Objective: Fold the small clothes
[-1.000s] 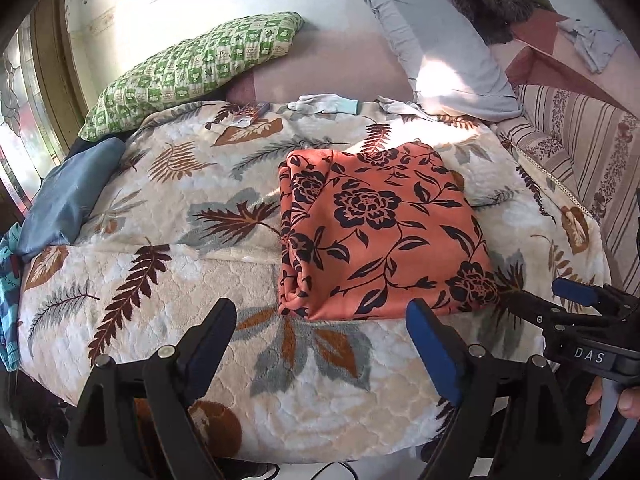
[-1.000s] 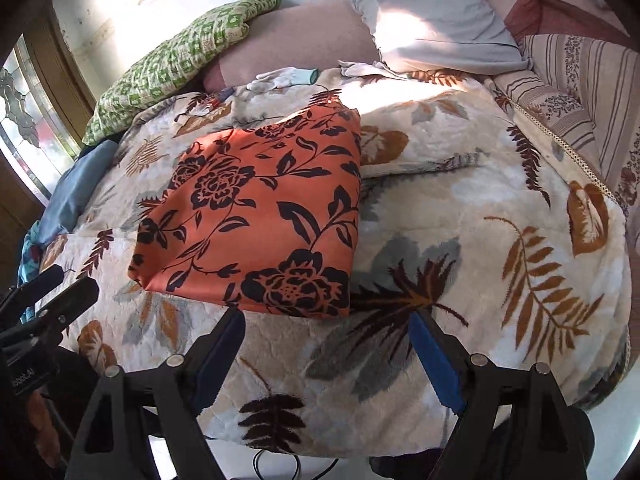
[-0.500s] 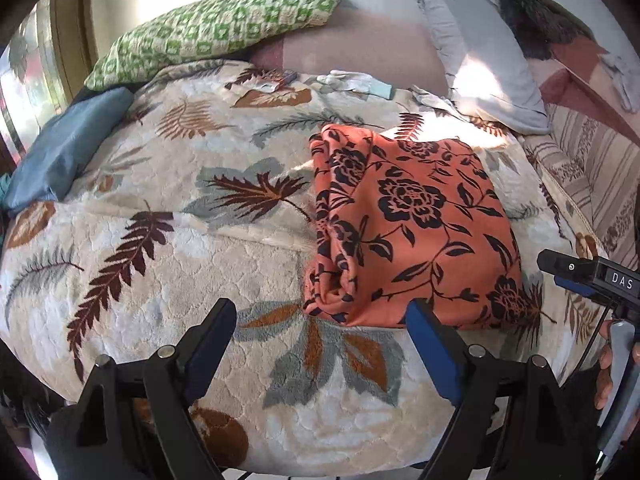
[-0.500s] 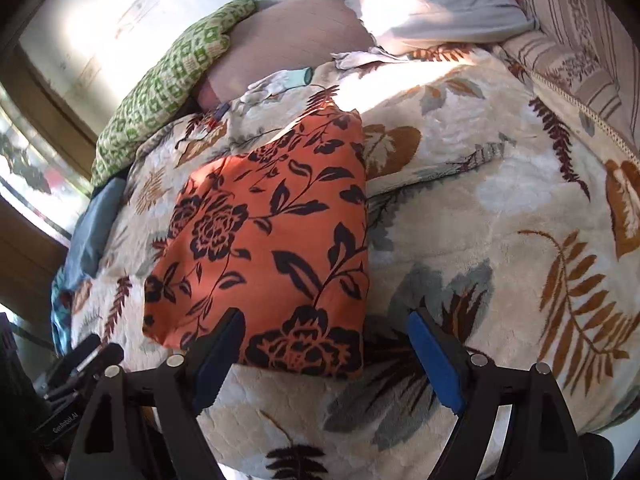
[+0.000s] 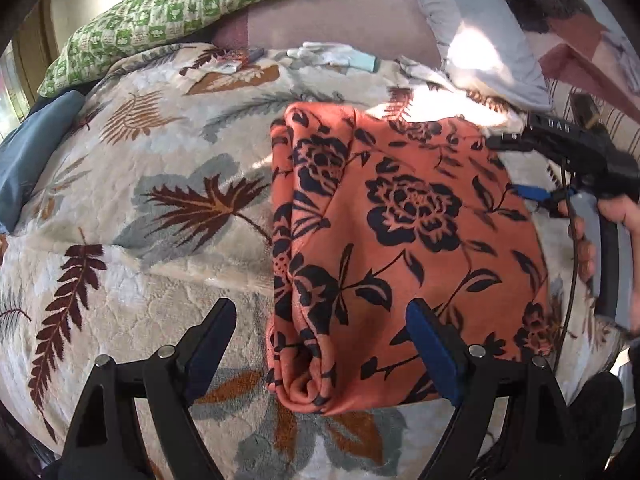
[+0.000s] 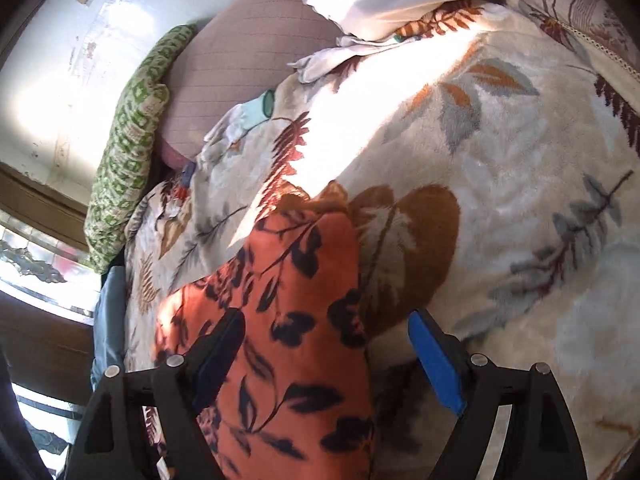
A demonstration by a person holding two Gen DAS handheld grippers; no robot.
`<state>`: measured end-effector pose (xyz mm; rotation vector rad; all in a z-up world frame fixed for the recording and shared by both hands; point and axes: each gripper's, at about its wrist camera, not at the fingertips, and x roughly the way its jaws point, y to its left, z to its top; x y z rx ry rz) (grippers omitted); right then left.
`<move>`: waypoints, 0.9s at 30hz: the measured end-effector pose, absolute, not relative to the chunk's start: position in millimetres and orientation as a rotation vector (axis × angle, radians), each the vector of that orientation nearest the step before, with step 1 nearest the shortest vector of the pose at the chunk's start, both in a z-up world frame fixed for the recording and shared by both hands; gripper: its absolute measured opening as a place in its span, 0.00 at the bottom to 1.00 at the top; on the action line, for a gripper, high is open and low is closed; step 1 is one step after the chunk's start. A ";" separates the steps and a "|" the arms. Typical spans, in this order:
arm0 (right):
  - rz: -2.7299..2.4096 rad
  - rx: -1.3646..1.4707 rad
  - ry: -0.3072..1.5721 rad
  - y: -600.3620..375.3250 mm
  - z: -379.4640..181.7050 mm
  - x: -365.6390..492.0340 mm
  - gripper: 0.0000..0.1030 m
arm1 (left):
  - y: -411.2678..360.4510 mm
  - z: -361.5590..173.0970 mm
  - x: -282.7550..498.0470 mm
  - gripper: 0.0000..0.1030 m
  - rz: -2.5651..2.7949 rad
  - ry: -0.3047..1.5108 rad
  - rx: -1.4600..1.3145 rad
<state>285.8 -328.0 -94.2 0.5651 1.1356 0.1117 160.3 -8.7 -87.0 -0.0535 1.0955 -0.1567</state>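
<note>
Orange cloth with black flowers is lying folded on the bed, on the leaf-print blanket. Left wrist view: we are holding the left gripper over the cloth's near left corner, jaws spread wide, nothing between them. Left finger is sitting over bare blanket, right finger over the cloth. Rolled left edge of the cloth is running straight between the two. Right gripper is showing at the right edge of this view, over the cloth's far right corner, with the hand on its grip; one arm above the cloth's surface, blue pad below at the edge. We are not seeing contact clearly from here. Green pillow and grey pillow are lying at the far side of the bed, a blue cloth at the left edge.

Right wrist view: we are pointing the right gripper at the cloth corner, jaws wide apart, not gripping. Left finger is sitting over the orange fabric, right finger over the blanket just past the cloth's right edge. That edge is running up between the fingers. Picture is blurred, so we cannot tell if the pads are touching fabric. Green pillow is lying far left, with a small white-and-teal item near it on the blanket.
</note>
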 end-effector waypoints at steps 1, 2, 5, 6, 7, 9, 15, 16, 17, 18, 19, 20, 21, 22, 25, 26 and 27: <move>0.118 0.565 1.149 -328.4 -102.8 293.7 0.84 | -10.6 -99.3 163.8 0.85 -0.140 1.136 -0.037; 0.146 0.557 1.163 -325.3 -110.5 299.7 0.82 | -9.0 -108.8 164.9 0.85 -0.144 1.160 -0.058; 0.229 0.493 1.161 -307.9 -107.9 301.3 0.33 | 4.0 -114.9 165.0 0.93 -0.143 1.154 -0.149; 0.224 0.457 1.123 -302.3 -94.6 295.7 0.31 | 3.9 -115.0 164.9 0.93 -0.152 1.150 -0.138; 0.223 0.410 1.079 -296.5 -81.0 288.7 0.31 | 3.1 -114.8 164.2 0.94 -0.155 1.142 -0.124; 0.171 0.265 1.073 -284.7 -83.2 285.8 0.31 | 1.7 -116.8 164.6 0.97 -0.145 1.136 -0.122; 0.119 0.456 1.112 -310.0 -97.6 274.9 0.73 | 1.8 -113.3 161.3 0.97 -0.133 1.141 -0.112; 0.123 0.425 1.092 -307.4 -86.6 267.1 0.73 | 4.0 -113.0 162.2 0.97 -0.129 1.143 -0.116; 0.121 0.396 1.059 -304.4 -73.1 257.1 0.73 | 4.5 -112.1 161.2 0.97 -0.123 1.145 -0.120; 0.135 0.387 1.029 -302.3 -59.1 246.3 0.73 | 4.3 -110.8 159.9 0.97 -0.120 1.145 -0.122; 0.174 0.407 1.007 -300.2 -46.9 235.6 0.73 | 4.9 -109.2 158.8 0.97 -0.119 1.145 -0.119; 0.221 0.440 0.988 -298.2 -36.2 223.1 0.73 | 4.3 -107.6 156.9 0.97 -0.119 1.141 -0.111; 0.266 0.464 0.976 -295.3 -28.2 211.0 0.75 | 5.8 -105.7 153.1 0.97 -0.120 1.135 -0.102; 0.303 0.481 0.972 -291.7 -23.6 200.4 0.77 | 5.4 -103.5 151.7 0.97 -0.118 1.129 -0.094; 0.363 0.509 1.034 -278.9 -49.2 178.9 0.84 | 6.3 -95.7 146.8 0.97 -0.112 1.117 -0.096; 0.352 0.494 1.095 -276.5 -71.3 179.6 0.84 | 6.9 -92.3 144.3 0.97 -0.113 1.112 -0.100; 0.328 0.472 1.122 -275.9 -89.2 177.0 0.84 | 7.2 -88.1 141.4 0.97 -0.114 1.105 -0.098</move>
